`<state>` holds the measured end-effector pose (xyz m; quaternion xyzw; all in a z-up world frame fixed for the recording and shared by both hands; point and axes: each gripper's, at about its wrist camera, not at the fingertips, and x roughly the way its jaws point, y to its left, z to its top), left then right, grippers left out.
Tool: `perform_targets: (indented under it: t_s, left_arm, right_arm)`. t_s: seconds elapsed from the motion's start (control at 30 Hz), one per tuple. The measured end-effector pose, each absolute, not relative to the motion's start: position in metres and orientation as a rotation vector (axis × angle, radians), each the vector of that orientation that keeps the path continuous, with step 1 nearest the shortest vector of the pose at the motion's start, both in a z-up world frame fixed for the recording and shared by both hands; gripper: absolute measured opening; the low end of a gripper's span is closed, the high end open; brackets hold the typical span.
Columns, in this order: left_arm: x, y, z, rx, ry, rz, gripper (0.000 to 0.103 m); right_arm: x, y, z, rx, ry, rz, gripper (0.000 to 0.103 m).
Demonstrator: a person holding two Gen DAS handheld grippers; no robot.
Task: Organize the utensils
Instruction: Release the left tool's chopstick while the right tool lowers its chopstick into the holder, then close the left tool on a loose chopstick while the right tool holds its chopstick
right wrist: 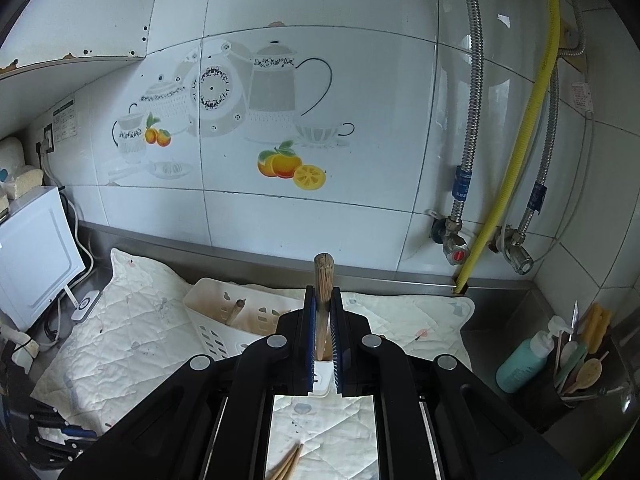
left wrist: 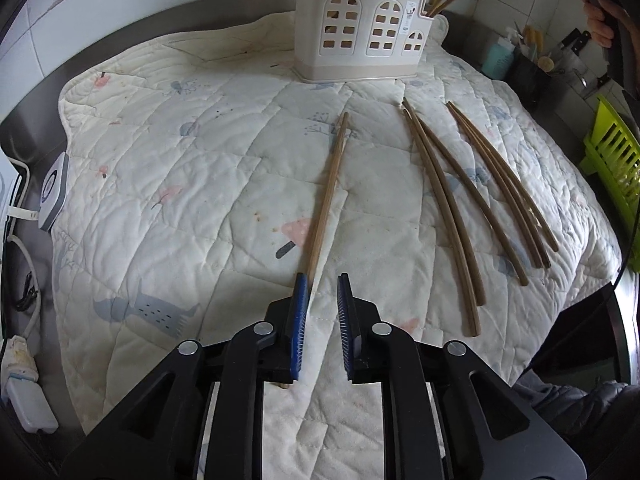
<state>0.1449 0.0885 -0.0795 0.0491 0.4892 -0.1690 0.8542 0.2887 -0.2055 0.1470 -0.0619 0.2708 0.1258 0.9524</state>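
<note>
A pair of wooden chopsticks point(left wrist: 325, 200) lies on the quilted mat point(left wrist: 200, 160), running away from me. My left gripper point(left wrist: 322, 278) hovers low over their near end, open. The pair passes under the left finger point(left wrist: 300, 304), and nothing sits between the pads. Several more chopsticks point(left wrist: 452, 220) lie fanned out to the right. The cream utensil holder point(left wrist: 360, 40) stands at the mat's far edge with chopsticks poking out. My right gripper point(right wrist: 322, 289) is shut on an upright chopstick point(right wrist: 324, 272) whose lower end reaches into the holder's point(right wrist: 224, 320) small end compartment.
A green rack point(left wrist: 612, 152) stands off the mat's right edge. A teal bottle point(right wrist: 520, 364) and a cup of spoons point(right wrist: 576, 368) sit in the right corner. Pipes and valves point(right wrist: 456, 248) line the tiled wall. A white appliance point(right wrist: 36, 252) stands at left.
</note>
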Motion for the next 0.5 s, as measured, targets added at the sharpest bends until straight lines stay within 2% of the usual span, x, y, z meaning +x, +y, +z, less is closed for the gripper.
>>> perform_targets:
  t_s: [0.07, 0.23, 0.3, 0.43, 0.5]
  left_arm:
    - [0.147, 0.089, -0.083, 0.103, 1.038, -0.351, 0.024]
    - [0.151, 0.093, -0.098, 0.097, 1.048, -0.347, 0.023]
    - [0.15, 0.092, -0.098, 0.108, 1.038, -0.344, 0.021]
    - [0.149, 0.09, -0.097, 0.13, 1.036, -0.325, 0.008]
    - [0.149, 0.089, -0.093, 0.131, 1.03, -0.333, 0.005]
  right_arm:
    - [0.288, -0.205, 0.148, -0.125, 0.548, 0.258, 0.007]
    - [0.285, -0.203, 0.149, -0.134, 0.546, 0.261, 0.007]
    - [0.284, -0.203, 0.149, -0.135, 0.545, 0.26, 0.007]
    - [0.283, -0.203, 0.15, -0.129, 0.543, 0.256, 0.007]
    - [0.282, -0.203, 0.15, -0.128, 0.541, 0.257, 0.007]
